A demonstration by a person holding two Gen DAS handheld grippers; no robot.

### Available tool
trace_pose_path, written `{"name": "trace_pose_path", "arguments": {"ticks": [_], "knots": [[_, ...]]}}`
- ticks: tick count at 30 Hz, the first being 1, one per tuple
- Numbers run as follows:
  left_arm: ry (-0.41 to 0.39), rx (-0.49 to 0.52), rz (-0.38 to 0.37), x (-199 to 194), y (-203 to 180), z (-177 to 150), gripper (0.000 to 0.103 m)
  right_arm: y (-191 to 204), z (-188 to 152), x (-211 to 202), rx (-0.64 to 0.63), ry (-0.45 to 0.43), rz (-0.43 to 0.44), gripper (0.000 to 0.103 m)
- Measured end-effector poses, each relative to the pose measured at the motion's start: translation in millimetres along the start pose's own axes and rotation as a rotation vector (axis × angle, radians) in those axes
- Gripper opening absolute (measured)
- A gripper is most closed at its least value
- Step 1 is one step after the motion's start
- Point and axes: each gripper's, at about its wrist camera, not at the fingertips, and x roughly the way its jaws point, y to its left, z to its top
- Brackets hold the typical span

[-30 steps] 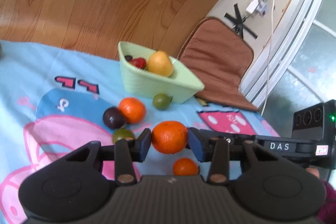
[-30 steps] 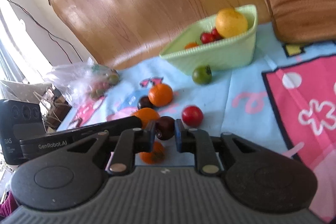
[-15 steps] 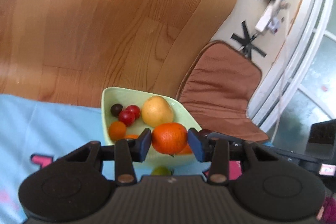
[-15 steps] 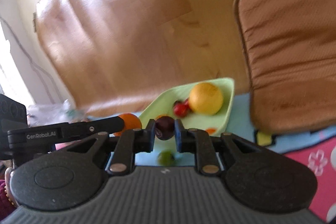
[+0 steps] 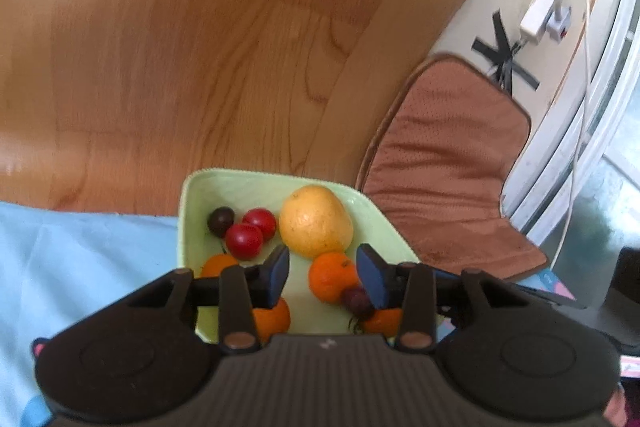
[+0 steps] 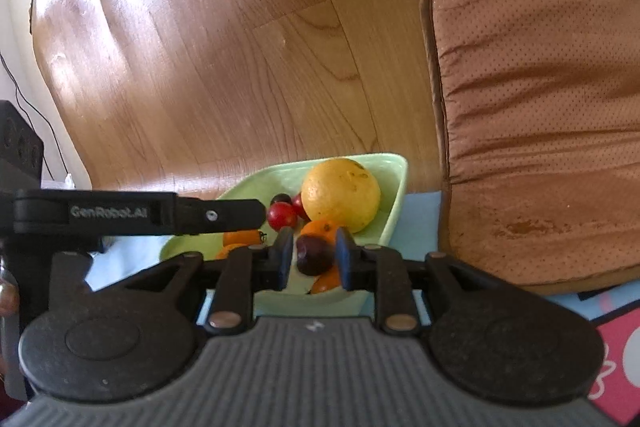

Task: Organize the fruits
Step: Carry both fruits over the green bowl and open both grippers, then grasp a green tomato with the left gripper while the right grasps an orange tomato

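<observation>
The pale green bowl (image 5: pixel 188 227) sits at 6 o'clock in both wrist views, on the blue mat (image 5: pixel 80 259) at the edge of the wooden floor (image 5: pixel 200 47). It is the collecting place, so both claws hang over it. A big yellow citrus (image 5: pixel 316 221) fills its 1 o'clock side, leaving the near half free. The left claw (image 5: pixel 323 259) is open. The orange (image 5: pixel 330 277) lies below its pads in the bowl, apparently let go there. The right claw (image 6: pixel 314 241) has just been opening, and the dark plum (image 6: pixel 314 255) sits loose between its pads, seemingly dropping beside that orange. Two red tomatoes (image 5: pixel 244 241) rest at 10 o'clock.
</observation>
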Motion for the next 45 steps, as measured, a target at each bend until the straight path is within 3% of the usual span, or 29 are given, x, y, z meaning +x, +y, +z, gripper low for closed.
{"name": "trace_pose_path", "arguments": {"ticks": [4, 8, 13, 16, 19, 23, 25, 29, 34, 36, 37, 38, 45], "knots": [[-0.054, -0.046, 0.011, -39, 9, -7, 0.038, -1, 0, -12, 0.025, -0.027, 0.002, 0.033], [-0.090, -0.070, 0.076, -81, 17, -28, 0.038, 6, -1, -26, 0.022, -0.043, 0.007, 0.033], [-0.080, -0.107, 0.147, -115, 27, -62, 0.038, 21, -19, -44, 0.024, 0.004, 0.045, 0.033], [-0.069, -0.149, 0.142, -128, 30, -82, 0.038, 33, -37, -58, 0.011, 0.041, 0.072, 0.033], [-0.054, -0.149, 0.134, -132, 27, -95, 0.038, 46, -54, -72, -0.005, 0.082, 0.102, 0.033], [-0.039, -0.084, 0.144, -127, 11, -104, 0.047, 64, -70, -85, -0.045, 0.134, 0.145, 0.039], [-0.033, -0.028, 0.167, -123, 3, -108, 0.047, 77, -77, -91, -0.110, 0.141, 0.143, 0.049], [-0.010, 0.018, 0.209, -111, -4, -114, 0.047, 101, -85, -85, -0.245, 0.171, 0.110, 0.050], [0.023, 0.041, 0.245, -99, -6, -116, 0.044, 112, -92, -65, -0.295, 0.235, 0.087, 0.050], [0.027, 0.037, 0.242, -98, -5, -116, 0.027, 114, -91, -62, -0.302, 0.237, 0.084, 0.049], [0.026, 0.031, 0.245, -98, -4, -116, 0.027, 115, -91, -61, -0.304, 0.235, 0.078, 0.037], [0.024, 0.022, 0.239, -99, -3, -117, 0.027, 115, -92, -60, -0.305, 0.236, 0.068, 0.032], [0.032, 0.009, 0.131, -117, -25, -131, 0.027, 99, -97, -89, -0.245, 0.186, 0.006, 0.032]]}}
